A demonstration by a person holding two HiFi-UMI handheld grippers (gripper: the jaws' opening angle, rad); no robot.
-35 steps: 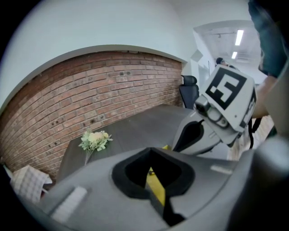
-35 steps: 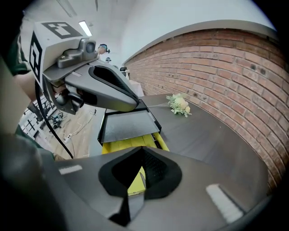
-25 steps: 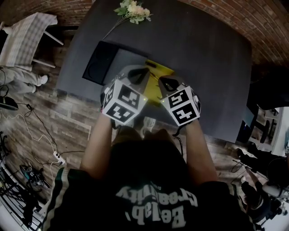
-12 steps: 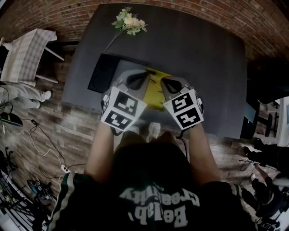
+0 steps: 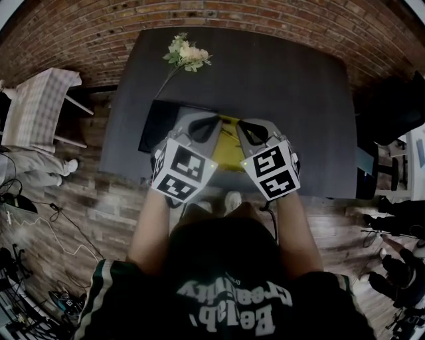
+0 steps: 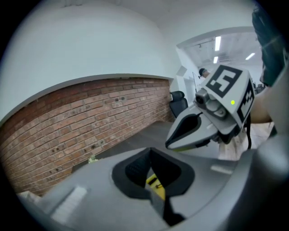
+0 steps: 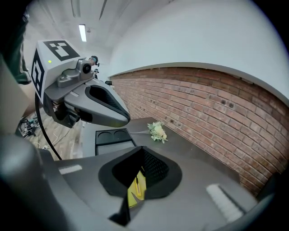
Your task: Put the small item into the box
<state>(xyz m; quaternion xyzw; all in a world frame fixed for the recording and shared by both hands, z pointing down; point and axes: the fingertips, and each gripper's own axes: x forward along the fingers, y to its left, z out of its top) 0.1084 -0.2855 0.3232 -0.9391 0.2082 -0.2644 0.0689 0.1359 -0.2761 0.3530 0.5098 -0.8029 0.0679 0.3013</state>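
A yellow sheet (image 5: 229, 143) lies on the dark grey table (image 5: 292, 93) near its front edge. A slim small item (image 7: 137, 184) rests on the sheet and shows through the gap behind my right gripper's jaws. Left of the sheet sits a black box (image 5: 156, 123) with two round recesses (image 7: 113, 134). My left gripper (image 5: 199, 125) and right gripper (image 5: 251, 129) hover side by side over the sheet. Both are shut with nothing in them. From the left gripper view the yellow sheet (image 6: 153, 182) also shows below the closed jaws.
A small bunch of pale flowers (image 5: 186, 53) lies at the table's far left. A brick wall (image 5: 265, 13) runs behind the table. A chair (image 5: 40, 109) stands on the wooden floor to the left, with cables (image 5: 40, 219) near it.
The head view has shifted, so the table and flowers sit lower in the picture and more brick wall shows. Both grippers stay shut over the yellow sheet.
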